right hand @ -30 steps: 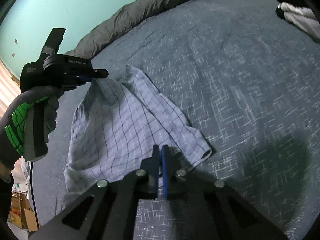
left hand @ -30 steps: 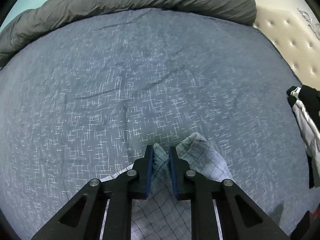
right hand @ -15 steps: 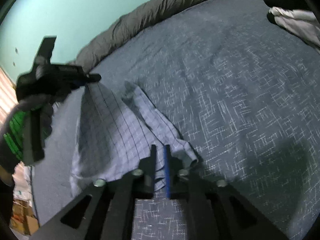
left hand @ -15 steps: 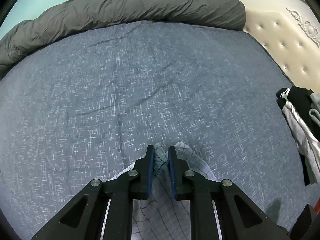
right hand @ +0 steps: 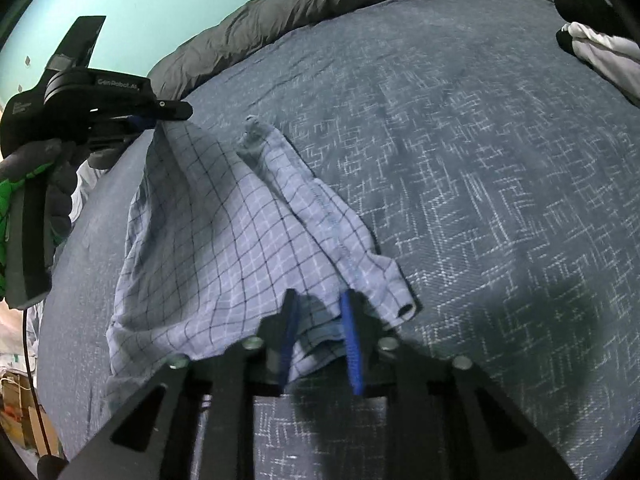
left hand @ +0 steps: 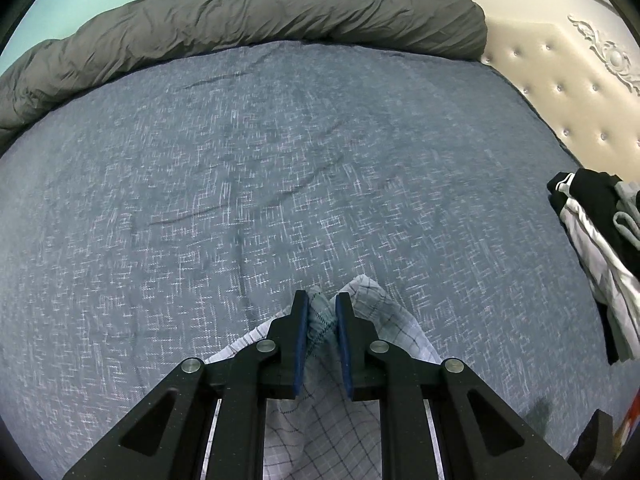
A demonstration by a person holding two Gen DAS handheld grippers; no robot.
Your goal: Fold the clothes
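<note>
A light blue checked garment [right hand: 224,240] lies on the blue bed sheet [right hand: 460,160], partly lifted. My left gripper [left hand: 322,300] is shut on a bunched corner of it [left hand: 320,314] and holds that corner up; it also shows in the right wrist view [right hand: 160,116] at the upper left, in a gloved hand. My right gripper [right hand: 320,300] has its jaws apart around the garment's near edge, with cloth lying between the blue pads [right hand: 350,344].
A dark grey duvet [left hand: 240,20] is bunched along the bed's far edge. A cream tufted headboard [left hand: 560,80] stands at the right. A pile of black and white clothes [left hand: 592,232] lies at the right; it shows in the right wrist view [right hand: 592,48] too.
My right gripper's jaws have opened from shut, with the garment's edge now between them. My left gripper has lifted its corner a little higher and kept hold.
</note>
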